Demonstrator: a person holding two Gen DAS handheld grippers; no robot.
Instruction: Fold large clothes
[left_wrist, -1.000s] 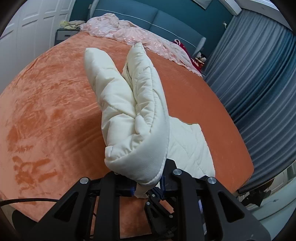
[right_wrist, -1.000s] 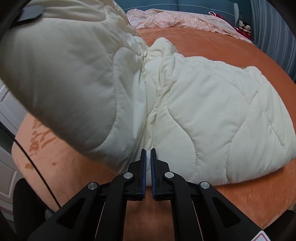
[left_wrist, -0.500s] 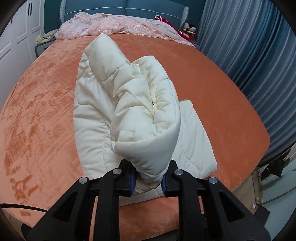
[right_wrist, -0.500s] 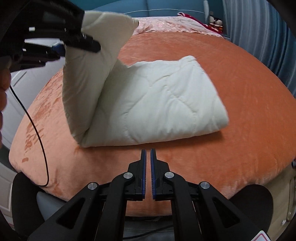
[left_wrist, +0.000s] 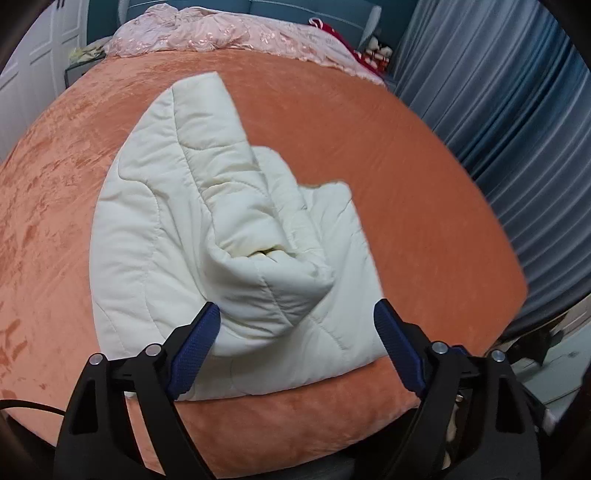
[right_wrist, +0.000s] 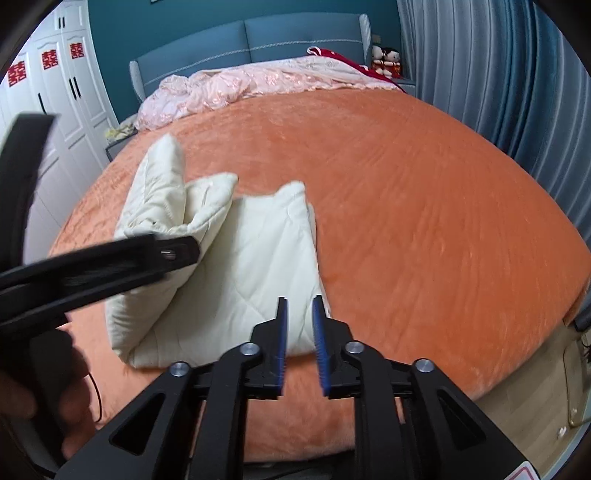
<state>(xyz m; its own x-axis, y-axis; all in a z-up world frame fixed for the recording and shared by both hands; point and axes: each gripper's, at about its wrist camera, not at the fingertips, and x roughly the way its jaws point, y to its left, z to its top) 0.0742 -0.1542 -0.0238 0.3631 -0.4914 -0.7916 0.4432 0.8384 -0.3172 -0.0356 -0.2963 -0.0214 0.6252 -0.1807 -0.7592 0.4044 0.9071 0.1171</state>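
Orange bed (left_wrist: 388, 155), near edge: cream jacket (left_wrist: 229, 258) half-folded. My left claw (left_wrist: 299, 343) spread wide, right claw (right_wrist: 300, 345) parted, both empty. Puffy fold likely springs open, unpressed.

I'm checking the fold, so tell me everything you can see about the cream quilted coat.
The cream quilted coat is puffy, with wavy stitch lines. It lies folded on the orange bedspread near the foot edge, with a bulging roll on top that gapes at its near end. The open left gripper straddles that roll without clamping it.

Left gripper (left_wrist: 297, 314) spread wide — cream quilted garment (left_wrist: 207, 236) bunched between its pads.
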